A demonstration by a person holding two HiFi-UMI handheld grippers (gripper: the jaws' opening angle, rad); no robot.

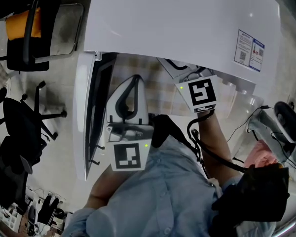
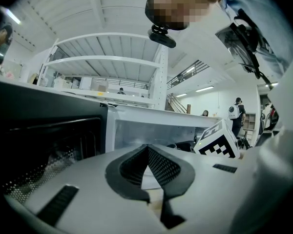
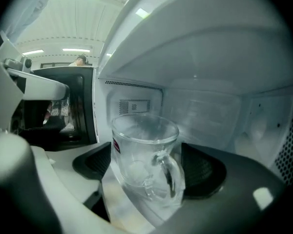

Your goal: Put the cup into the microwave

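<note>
A clear glass cup (image 3: 144, 155) with its handle toward the camera stands on the floor inside the white microwave (image 3: 200, 116). My right gripper (image 3: 147, 152) reaches into the cavity. Its dark pads (image 3: 205, 167) flank the cup closely on both sides without pressing it, so it is open. In the head view only its marker cube (image 1: 202, 93) shows below the microwave's top (image 1: 187, 19). The door (image 1: 91, 117) is swung open at the left. My left gripper (image 1: 134, 80) hovers just in front of the opening, its jaws shut and empty; its tips (image 2: 147, 149) point at the cavity.
Black office chairs (image 1: 24, 122) stand on the floor at the left, one with an orange cushion (image 1: 22, 26). Cables and a pink cloth (image 1: 269, 154) lie at the right. The open door (image 2: 49, 140) is close on my left gripper's left side.
</note>
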